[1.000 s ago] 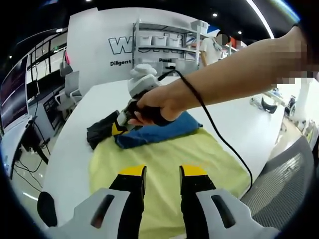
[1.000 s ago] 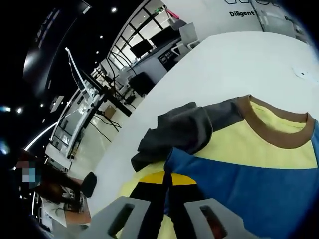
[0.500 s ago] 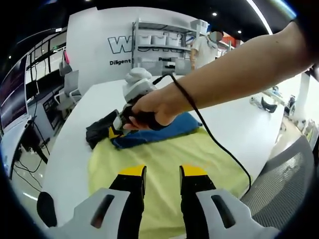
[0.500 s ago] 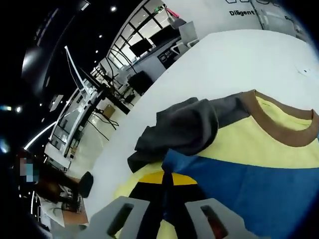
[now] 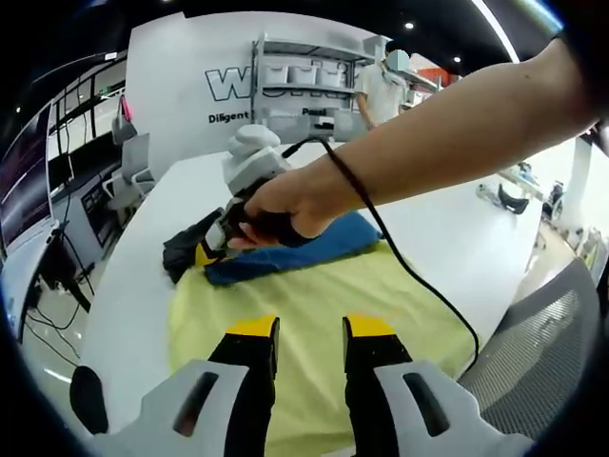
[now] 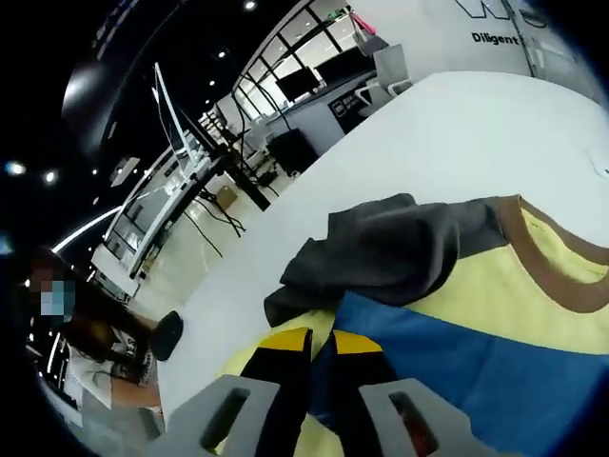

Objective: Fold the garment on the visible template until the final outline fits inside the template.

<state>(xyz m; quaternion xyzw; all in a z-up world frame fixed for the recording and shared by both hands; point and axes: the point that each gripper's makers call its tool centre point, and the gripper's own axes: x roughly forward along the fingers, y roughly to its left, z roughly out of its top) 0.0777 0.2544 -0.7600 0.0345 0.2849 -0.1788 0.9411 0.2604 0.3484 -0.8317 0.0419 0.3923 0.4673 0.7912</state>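
Observation:
The garment (image 5: pixel 314 295) is a yellow shirt with a blue band (image 6: pixel 457 367), a brown collar (image 6: pixel 542 267) and a dark grey sleeve (image 6: pixel 400 249). It lies on the white table (image 5: pixel 133 276). My left gripper (image 5: pixel 311 328) hangs open over the near yellow part, with nothing between its fingers. A hand holds my right gripper (image 5: pixel 211 248) at the garment's far left edge, beside the grey sleeve (image 5: pixel 186 249). In the right gripper view my right gripper (image 6: pixel 321 341) is shut on the edge of the blue band, which is folded over the yellow cloth.
A black cable (image 5: pixel 419 276) trails from the right gripper across the garment. A grey mesh chair (image 5: pixel 538 352) stands at the table's right. A small black round thing (image 5: pixel 88 398) sits at the near left edge. Shelves (image 5: pixel 314 81) and a standing person (image 5: pixel 381 86) are far behind.
My right gripper has moved left in the left gripper view, drawing the blue fold toward the grey sleeve. My left gripper has stayed where it was.

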